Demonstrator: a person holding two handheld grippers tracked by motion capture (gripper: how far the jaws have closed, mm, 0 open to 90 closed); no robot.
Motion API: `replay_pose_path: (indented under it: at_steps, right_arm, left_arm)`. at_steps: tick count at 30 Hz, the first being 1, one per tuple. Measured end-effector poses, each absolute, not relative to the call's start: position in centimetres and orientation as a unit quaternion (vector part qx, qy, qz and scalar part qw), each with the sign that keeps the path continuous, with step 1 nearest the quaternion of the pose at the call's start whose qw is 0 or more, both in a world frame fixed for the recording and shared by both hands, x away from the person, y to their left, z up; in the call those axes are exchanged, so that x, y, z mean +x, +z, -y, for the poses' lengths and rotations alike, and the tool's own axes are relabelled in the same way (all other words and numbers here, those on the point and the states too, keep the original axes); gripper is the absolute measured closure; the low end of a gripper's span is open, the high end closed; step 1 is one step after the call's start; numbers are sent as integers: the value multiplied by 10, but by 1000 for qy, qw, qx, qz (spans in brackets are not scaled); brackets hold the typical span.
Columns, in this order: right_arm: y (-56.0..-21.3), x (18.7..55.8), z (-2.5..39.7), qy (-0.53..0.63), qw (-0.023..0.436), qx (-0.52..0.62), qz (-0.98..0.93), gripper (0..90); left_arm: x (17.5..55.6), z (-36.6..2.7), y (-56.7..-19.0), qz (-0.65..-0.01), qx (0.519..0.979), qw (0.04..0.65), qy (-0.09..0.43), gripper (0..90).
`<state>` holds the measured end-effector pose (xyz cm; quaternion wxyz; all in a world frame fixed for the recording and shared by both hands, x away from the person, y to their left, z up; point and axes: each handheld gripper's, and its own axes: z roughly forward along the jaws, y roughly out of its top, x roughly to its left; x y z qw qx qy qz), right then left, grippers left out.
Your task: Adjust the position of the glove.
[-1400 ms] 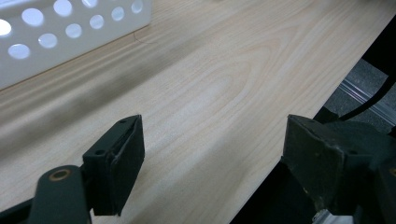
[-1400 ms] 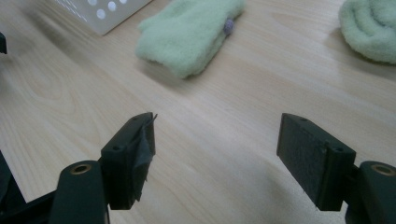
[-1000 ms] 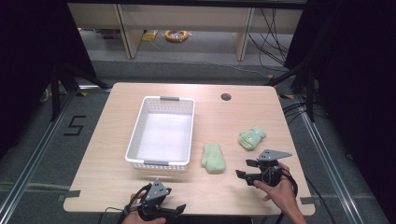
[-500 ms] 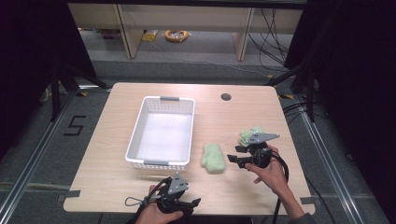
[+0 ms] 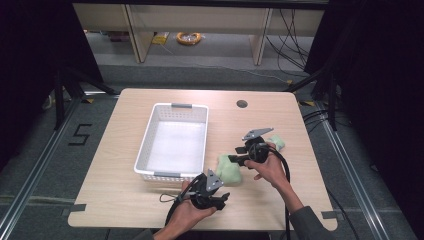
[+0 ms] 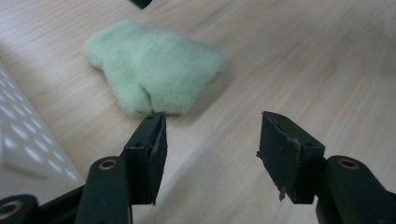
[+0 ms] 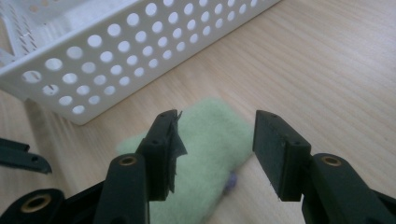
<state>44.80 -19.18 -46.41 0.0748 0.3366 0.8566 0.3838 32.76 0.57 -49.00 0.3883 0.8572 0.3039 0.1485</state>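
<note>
- Lying on the wooden table (image 5: pixel 125 200) are two pale green fuzzy cloths: the near cloth (image 5: pixel 228 169) sits just beside the basket's lower right corner, and the far cloth (image 5: pixel 276 142) sits at its two o'clock, partly hidden behind the right gripper.
- One white perforated basket (image 5: pixel 150 141) stands left of centre, with nothing visible inside.
- One marking can be read: a "5" (image 5: pixel 80 135) on the floor, at nine o'clock from the table.
- Left gripper (image 6: pixel 210 140): jaws wide apart, holding nothing, pointing at the near cloth from six o'clock.
- Right gripper (image 7: pixel 215 140): jaws wide apart, holding nothing, poised over the near cloth.
</note>
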Motion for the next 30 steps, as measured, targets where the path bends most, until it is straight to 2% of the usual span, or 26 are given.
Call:
replay_pose_path:
  at_steps: [8,10,15,23,26,28,29,30]
  right_arm:
    - [-478,471,182,360,46,356,-861,543]
    - [-481,476,181,349,44,359,-865,545]
    - [-483,480,177,346,36,362,-865,547]
    - [-491,489,174,330,22,370,-868,547]
    - [-496,491,174,328,12,371,-869,587]
    - [-495,489,173,326,11,370,-870,658]
    - [-495,489,173,326,11,370,-870,658]
    - [-495,488,173,329,5,361,-873,750]
  left_arm:
    - [339,10,-498,-312,863,364,159,467]
    - [343,13,-501,-328,850,375,172,473]
    - [347,12,-500,-327,850,370,183,491]
    - [355,17,-508,-318,859,348,199,577]
    - [355,17,-509,-314,862,343,201,637]
    - [355,15,-509,-311,863,343,202,719]
    - [355,15,-509,-311,862,345,203,719]
    - [355,14,-508,-314,862,347,193,750]
